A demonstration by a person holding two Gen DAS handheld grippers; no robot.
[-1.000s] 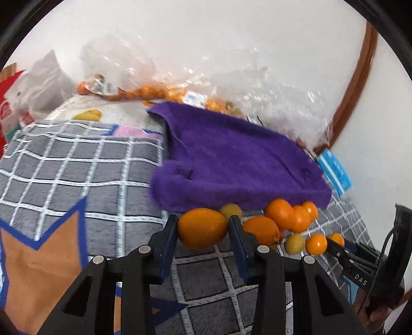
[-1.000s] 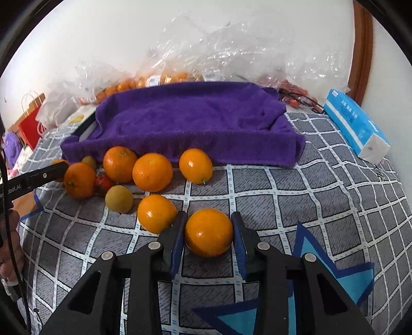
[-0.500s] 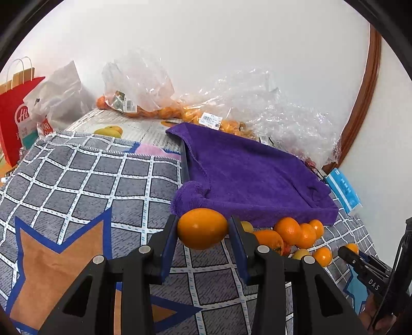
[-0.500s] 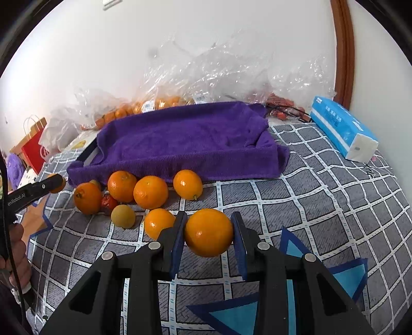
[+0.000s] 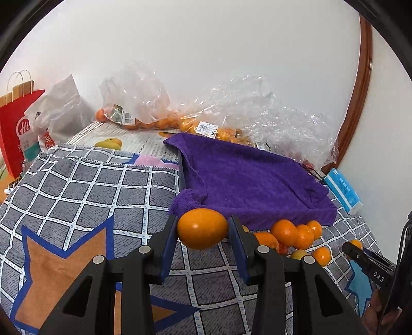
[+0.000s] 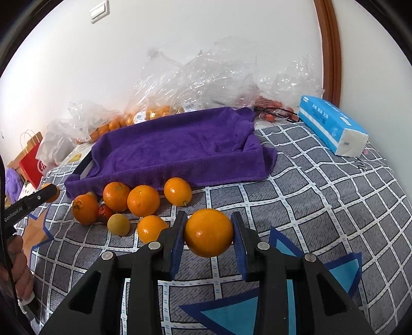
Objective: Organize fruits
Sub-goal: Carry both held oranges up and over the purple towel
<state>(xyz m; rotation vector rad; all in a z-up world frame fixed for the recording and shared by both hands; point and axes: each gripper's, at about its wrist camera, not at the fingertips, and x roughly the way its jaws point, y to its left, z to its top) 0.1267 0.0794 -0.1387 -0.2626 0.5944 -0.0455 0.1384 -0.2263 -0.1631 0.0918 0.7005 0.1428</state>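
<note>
You face a plain white wall (image 6: 128,64), evenly lit, with a light switch (image 6: 99,10) at eleven o'clock. A curved brown wooden trim (image 5: 356,98) climbs at two o'clock. Below you spreads a grey checked blanket (image 6: 322,193) with blue star patches.

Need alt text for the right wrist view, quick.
The right gripper holds an orange above a checked grey cloth. Seven more fruits lie loose ahead to the left, before a purple towel.
</note>
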